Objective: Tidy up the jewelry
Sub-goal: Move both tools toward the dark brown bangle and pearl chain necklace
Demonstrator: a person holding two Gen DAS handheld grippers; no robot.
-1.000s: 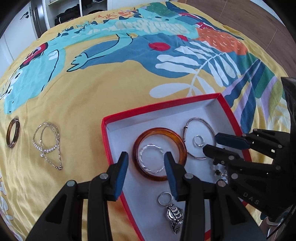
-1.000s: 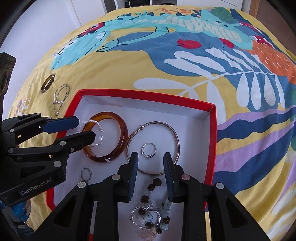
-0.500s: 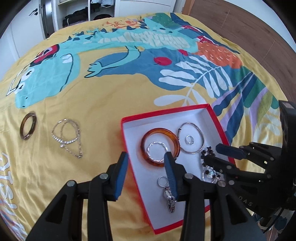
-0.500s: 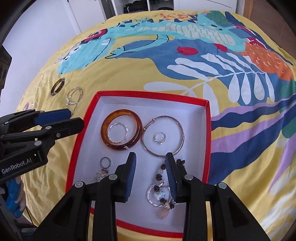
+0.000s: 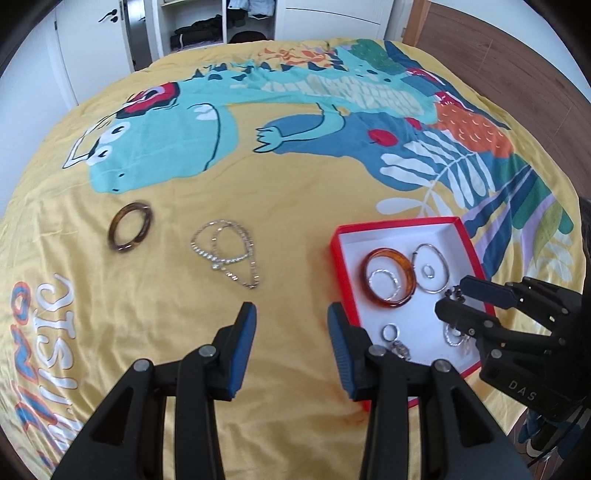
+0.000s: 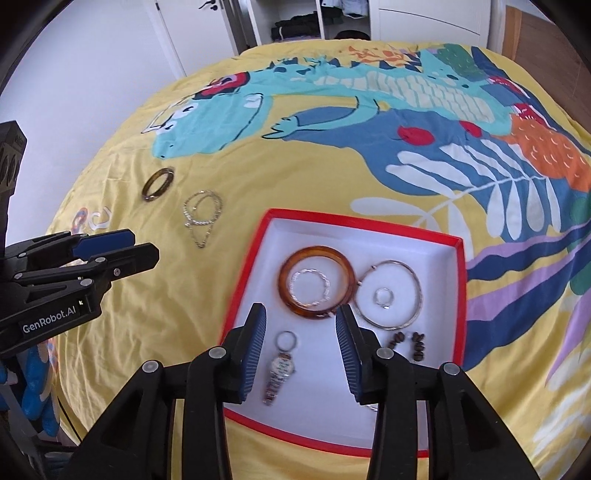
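Soft, matt cotton-looking bedspread [image 5: 303,192], faintly creased. Red cardboard box [image 6: 458,280] with matt white paper lining. Glossy amber plastic bangle [image 6: 314,284] inside; darker, glossy tortoiseshell bangle [image 5: 130,231] at far left. Shiny metal hoop [image 6: 389,295], ring [image 6: 384,297], watch [image 6: 280,369]. Glittering stone-set chain [image 5: 227,251]. Matt black plastic fingers [image 5: 221,354] with ribbed blue pads [image 6: 255,350].

A yellow bedspread [image 5: 295,206] printed with a turquoise dinosaur [image 5: 155,147], blue and white leaves and orange lettering covers the bed. Beyond its far edge stands a white wardrobe [image 6: 332,22] with open shelves holding folded dark clothes [image 5: 199,35]. A brown wooden floor [image 5: 498,55] runs along the right side
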